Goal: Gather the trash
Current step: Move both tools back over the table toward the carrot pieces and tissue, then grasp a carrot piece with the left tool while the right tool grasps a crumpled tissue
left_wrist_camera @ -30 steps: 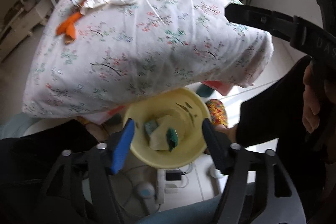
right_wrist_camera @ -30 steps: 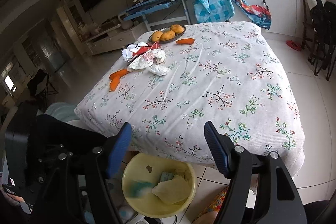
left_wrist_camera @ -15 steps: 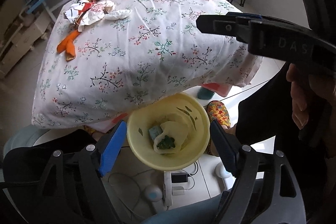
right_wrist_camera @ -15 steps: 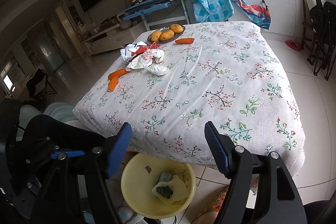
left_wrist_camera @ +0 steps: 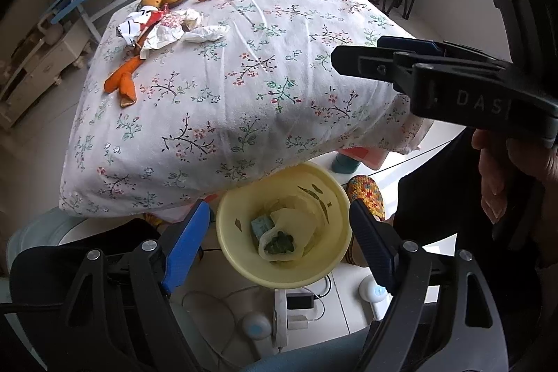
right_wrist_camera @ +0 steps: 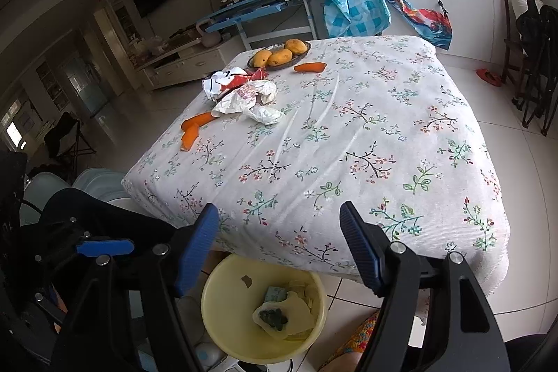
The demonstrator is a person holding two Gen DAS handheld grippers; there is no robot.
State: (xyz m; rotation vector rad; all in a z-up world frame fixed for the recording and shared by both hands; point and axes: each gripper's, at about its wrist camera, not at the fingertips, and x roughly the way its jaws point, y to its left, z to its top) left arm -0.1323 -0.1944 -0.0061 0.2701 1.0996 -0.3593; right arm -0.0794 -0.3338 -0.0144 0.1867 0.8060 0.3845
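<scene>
Left gripper point(left_wrist_camera: 279, 237) above the yellow bin point(left_wrist_camera: 240, 204), fingers spread wide after just opening, nothing between them; a pale wrapper with dark green scraps point(left_wrist_camera: 282, 241) lies in the bin directly below the gap. Right gripper point(right_wrist_camera: 279, 244) likewise wide apart and empty. Crumpled wrappers point(right_wrist_camera: 244, 96) remain far off on the floral-clothed surface point(right_wrist_camera: 383, 135).

Soft daylight, sharp centre, heavy fisheye bending and dark vignette at edges, dim left-hand room background.
</scene>
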